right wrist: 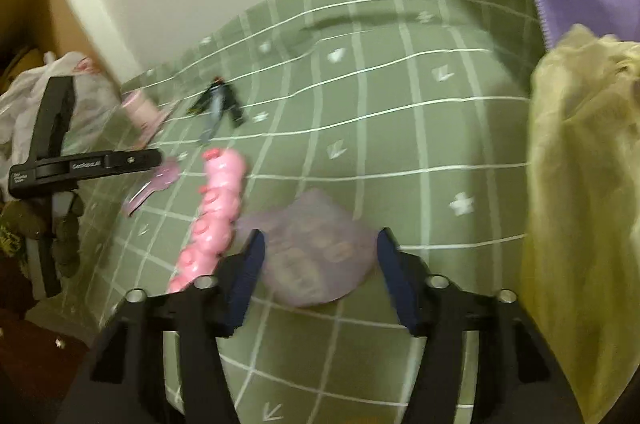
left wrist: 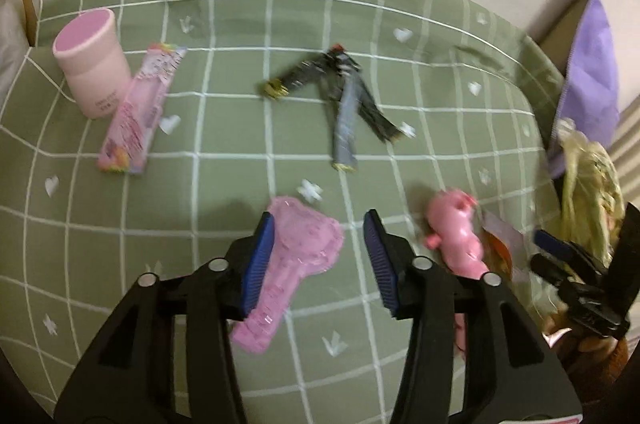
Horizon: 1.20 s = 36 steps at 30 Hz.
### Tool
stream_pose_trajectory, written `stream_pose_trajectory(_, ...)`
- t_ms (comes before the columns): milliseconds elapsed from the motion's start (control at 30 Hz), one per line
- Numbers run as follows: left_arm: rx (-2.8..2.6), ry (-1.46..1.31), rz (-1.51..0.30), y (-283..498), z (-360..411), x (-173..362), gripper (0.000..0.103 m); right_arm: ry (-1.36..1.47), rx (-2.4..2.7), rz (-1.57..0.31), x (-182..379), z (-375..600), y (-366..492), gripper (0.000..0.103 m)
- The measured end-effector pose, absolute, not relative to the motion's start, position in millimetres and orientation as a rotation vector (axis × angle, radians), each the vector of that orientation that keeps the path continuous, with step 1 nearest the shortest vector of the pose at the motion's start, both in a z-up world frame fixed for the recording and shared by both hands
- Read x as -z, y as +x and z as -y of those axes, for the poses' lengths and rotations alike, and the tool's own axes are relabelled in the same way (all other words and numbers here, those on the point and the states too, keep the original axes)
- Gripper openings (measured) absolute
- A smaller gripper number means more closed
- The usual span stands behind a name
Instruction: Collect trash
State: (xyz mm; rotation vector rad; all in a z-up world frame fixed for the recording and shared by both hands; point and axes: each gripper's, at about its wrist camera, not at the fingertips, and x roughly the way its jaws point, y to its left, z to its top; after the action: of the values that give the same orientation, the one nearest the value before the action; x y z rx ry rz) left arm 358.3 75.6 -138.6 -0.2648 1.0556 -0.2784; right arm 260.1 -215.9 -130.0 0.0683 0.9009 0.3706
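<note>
My left gripper (left wrist: 320, 256) is open and empty above a green checked cloth (left wrist: 240, 23). A pink plastic wrapper (left wrist: 288, 264) lies under its left finger. Dark torn wrappers (left wrist: 340, 91) lie farther ahead. A pink packet (left wrist: 136, 107) leans by a pink cup (left wrist: 90, 61) at the far left. My right gripper (right wrist: 320, 264) is open, with a crumpled clear purple wrapper (right wrist: 316, 256) lying between its fingers on the cloth. A yellow-green trash bag (right wrist: 580, 203) hangs at the right; it also shows in the left wrist view (left wrist: 588, 191).
A pink pig-shaped toy (left wrist: 456, 232) lies right of my left gripper and shows in the right wrist view (right wrist: 216, 212). A purple pouch (left wrist: 588, 71) stands at the right edge. A white wall is behind. A white plastic bag (right wrist: 60, 95) lies off the cloth's left side.
</note>
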Motion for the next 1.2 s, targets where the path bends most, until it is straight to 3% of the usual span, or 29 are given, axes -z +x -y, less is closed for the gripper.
stream_pose_trajectory(267,0.247,-0.226,-0.986,330.3,-83.0,112.6,0.049,-0.096,-0.337,-0.874,139.0,199.0,250.4,0.056)
stream_pose_trajectory(500,0.191,-0.241,-0.985,320.1,-100.6,110.7,0.051,-0.025,-0.428,-0.894,147.6,216.1,243.1,0.062)
stream_pose_trajectory(633,0.160,-0.254,-0.998,315.3,-108.9,114.8,0.051,-0.129,-0.383,-0.891,148.8,205.5,248.6,0.062)
stream_pose_trajectory(867,0.147,-0.244,-0.993,306.6,-116.0,113.7,0.051,-0.027,-0.370,-0.925,144.6,214.4,281.8,0.062)
stream_pose_trajectory(1200,0.171,-0.214,-1.001,299.8,-114.5,115.7,0.051,-0.223,-0.357,-0.906,158.7,182.3,276.1,0.059)
